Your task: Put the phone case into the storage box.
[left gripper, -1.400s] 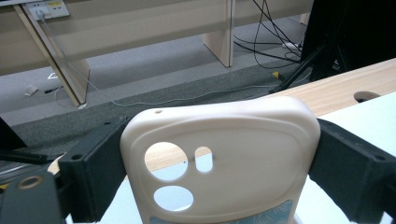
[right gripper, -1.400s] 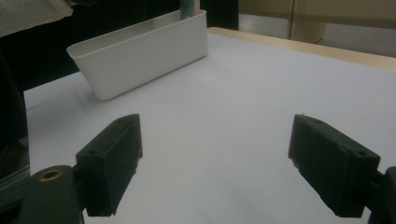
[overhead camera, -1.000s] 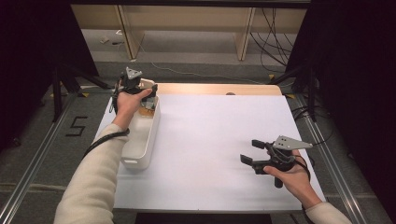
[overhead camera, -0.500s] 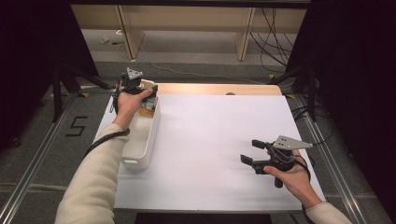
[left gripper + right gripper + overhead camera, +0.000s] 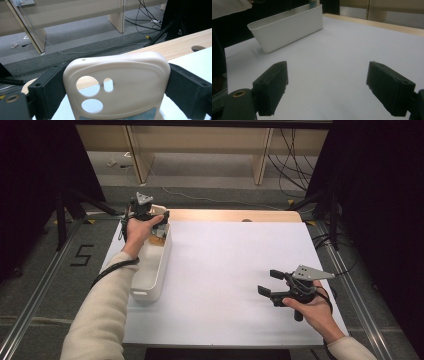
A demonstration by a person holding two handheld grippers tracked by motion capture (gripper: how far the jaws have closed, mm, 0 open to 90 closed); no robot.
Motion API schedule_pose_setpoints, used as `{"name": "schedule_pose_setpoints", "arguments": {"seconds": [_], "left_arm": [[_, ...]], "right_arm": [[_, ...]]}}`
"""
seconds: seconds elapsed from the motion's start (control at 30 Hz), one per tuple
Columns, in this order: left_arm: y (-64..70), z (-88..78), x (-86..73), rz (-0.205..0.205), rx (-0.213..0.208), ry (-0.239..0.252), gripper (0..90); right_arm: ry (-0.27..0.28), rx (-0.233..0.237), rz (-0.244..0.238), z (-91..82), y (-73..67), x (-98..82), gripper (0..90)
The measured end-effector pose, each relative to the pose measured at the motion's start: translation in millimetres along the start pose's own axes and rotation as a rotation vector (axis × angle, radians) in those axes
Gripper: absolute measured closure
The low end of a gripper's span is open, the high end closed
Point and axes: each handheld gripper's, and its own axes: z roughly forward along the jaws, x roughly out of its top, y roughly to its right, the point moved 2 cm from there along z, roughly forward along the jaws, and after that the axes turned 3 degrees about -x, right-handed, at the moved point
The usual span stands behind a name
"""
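Observation:
A cream phone case (image 5: 125,75) with camera cut-outs stands upright between the two black jaws of my left gripper (image 5: 116,82), which is shut on its sides. From above, the left gripper (image 5: 150,216) hovers over the far end of a long white bin (image 5: 150,277) at the table's left. Something brownish (image 5: 157,239) lies inside the bin under the hand; I cannot tell what it is. My right gripper (image 5: 267,282) is held just above the white sheet at the near right, open, nothing between its jaws (image 5: 327,87). It faces the bin (image 5: 287,27).
A white sheet (image 5: 225,265) covers most of the table. A bare wooden strip (image 5: 220,215) with a round hole (image 5: 246,220) runs along the far edge. Cables and wooden furniture legs stand on the floor beyond.

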Motion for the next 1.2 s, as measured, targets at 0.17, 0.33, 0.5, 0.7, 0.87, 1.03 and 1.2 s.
{"name": "schedule_pose_setpoints", "arguments": {"seconds": [0.17,0.33,0.5,0.7,0.87,1.03,1.2], "left_arm": [[0.0,2.3,0.4,-0.007,0.003,-0.001,8.7],[1.5,3.7,1.7,0.000,0.005,-0.010,8.3],[3.4,6.0,2.5,-0.006,-0.001,-0.024,4.6],[5.6,8.8,2.7,-0.013,-0.001,-0.040,0.0],[5.9,9.5,3.0,-0.008,0.000,-0.043,0.0],[6.6,10.0,3.4,-0.008,0.003,-0.037,0.0],[7.3,10.2,5.6,-0.002,0.005,-0.031,0.0]], "right_arm": [[0.000,0.000,0.000,-0.1,0.0,0.1,18.4],[0.000,0.001,0.000,0.0,0.1,0.0,18.4],[0.000,0.001,0.001,-0.1,0.3,-0.1,18.4],[0.002,0.002,0.002,0.0,0.2,0.0,18.4],[-0.001,0.001,0.001,-0.1,0.2,-0.2,18.4],[-0.003,0.004,0.002,0.3,0.0,-0.4,18.4],[-0.003,0.006,0.004,0.5,-0.3,-0.5,18.4]]}}
